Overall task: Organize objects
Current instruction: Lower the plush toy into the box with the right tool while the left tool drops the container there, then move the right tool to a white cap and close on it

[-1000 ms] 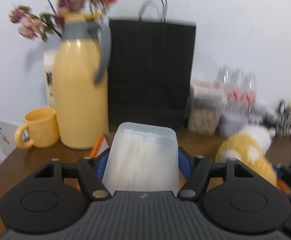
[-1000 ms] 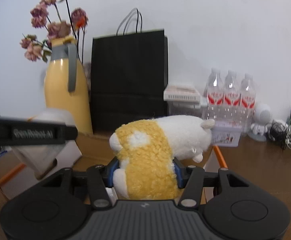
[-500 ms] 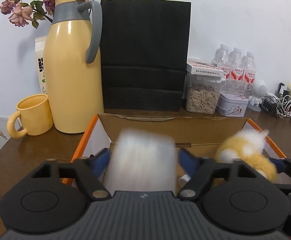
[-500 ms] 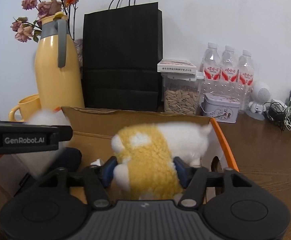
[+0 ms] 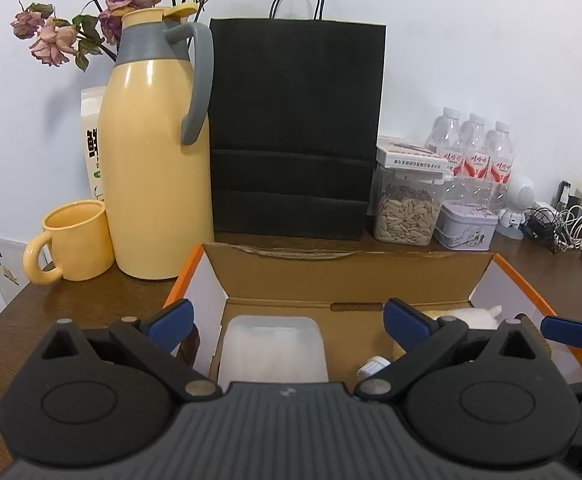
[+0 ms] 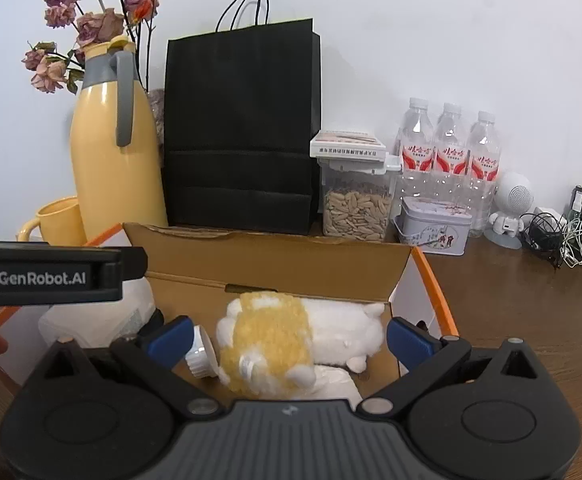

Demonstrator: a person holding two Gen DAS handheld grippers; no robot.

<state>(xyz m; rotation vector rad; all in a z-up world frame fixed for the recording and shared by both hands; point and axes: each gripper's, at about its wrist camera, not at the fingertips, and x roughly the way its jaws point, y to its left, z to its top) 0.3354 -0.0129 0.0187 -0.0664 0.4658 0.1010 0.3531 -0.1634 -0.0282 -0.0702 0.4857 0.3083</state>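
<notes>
An open cardboard box [image 5: 347, 276] with orange edges stands in front of me on the wooden table. A translucent white plastic container [image 5: 273, 350] lies inside it on the left. My left gripper [image 5: 289, 316] hangs over it with its jaws opening, and the blue pads are clear of the container. In the right wrist view a yellow and white plush toy [image 6: 291, 336] lies in the box [image 6: 275, 264], beside a small white-capped bottle [image 6: 199, 354]. My right gripper [image 6: 289, 335] straddles the toy, jaws opening, and its pads do not touch the toy.
Behind the box stand a yellow thermos jug [image 5: 155, 184] with dried flowers, a yellow mug [image 5: 75, 240], a black paper bag [image 5: 295, 132], a jar of seeds [image 5: 407, 216], a tin [image 5: 467, 226] and water bottles [image 5: 475, 152]. Cables [image 5: 563, 228] lie at the far right.
Both grippers came down over the box and opened. The container left the left pads and the plush toy left the right pads; both now lie in the box.
</notes>
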